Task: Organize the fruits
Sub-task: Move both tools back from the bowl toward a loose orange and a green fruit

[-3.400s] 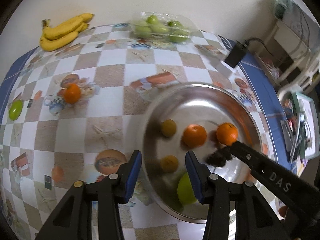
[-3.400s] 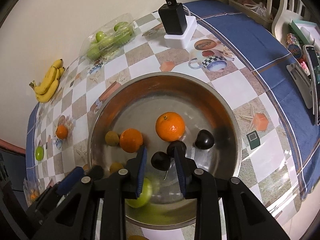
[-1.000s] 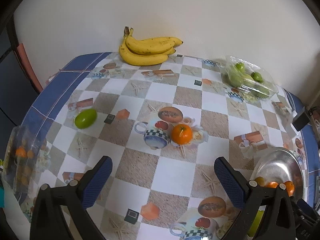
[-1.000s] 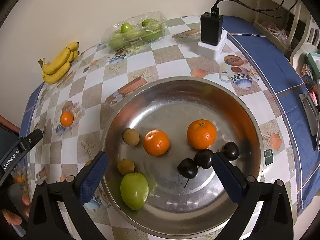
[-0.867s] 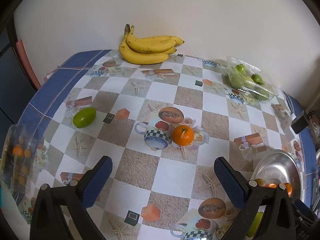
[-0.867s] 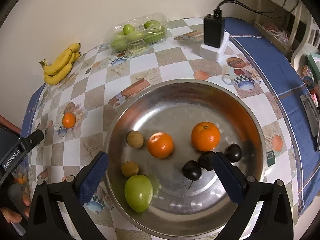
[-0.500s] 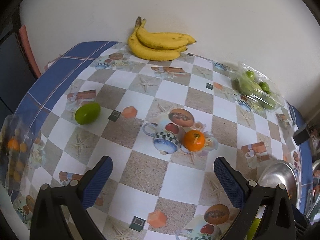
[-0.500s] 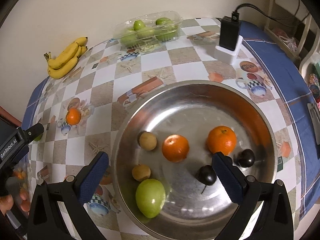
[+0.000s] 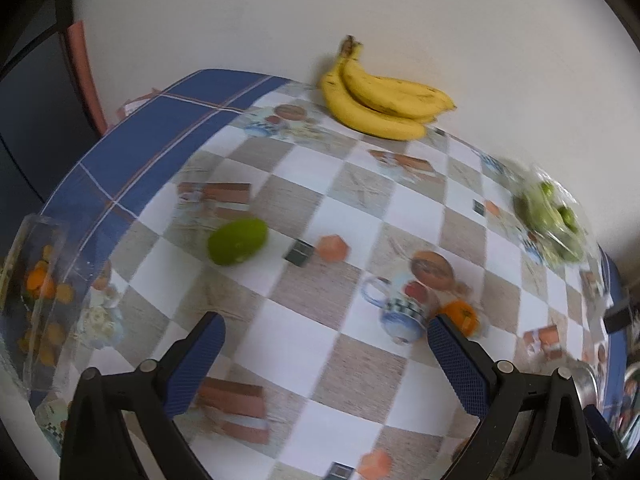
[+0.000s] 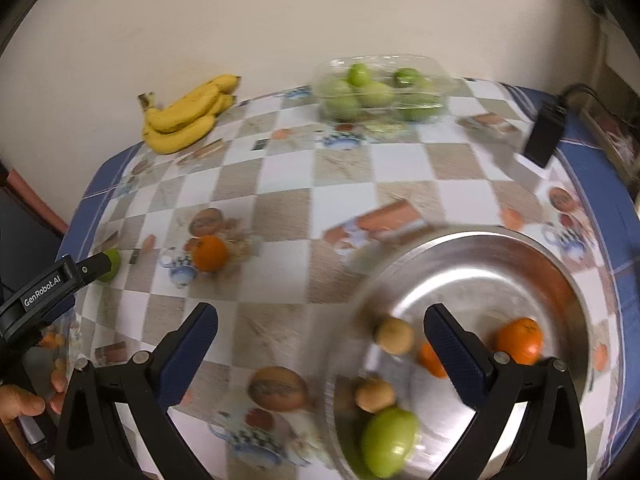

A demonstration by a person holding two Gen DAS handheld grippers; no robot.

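left claw (image 9: 323, 346) stands wide open and empty, both blue pads apart above the checkered tablecloth (image 9: 280, 344). ahead of it and a little toward its left pad lies the loose green oval fruit (image 9: 237, 241), long axis running across the claw's line, so this hand looks the nearer one for it. a small orange mandarin (image 9: 460, 315) sits just past the right pad, partly cut by it. motion blur smears most of this view.

right claw (image 10: 320, 334) is likewise spread wide, holding nothing. the round steel bowl (image 10: 472, 252) lies under its right pad; that pad hides part of one orange inside. far to its left, the green fruit is mostly hidden behind the other claw.
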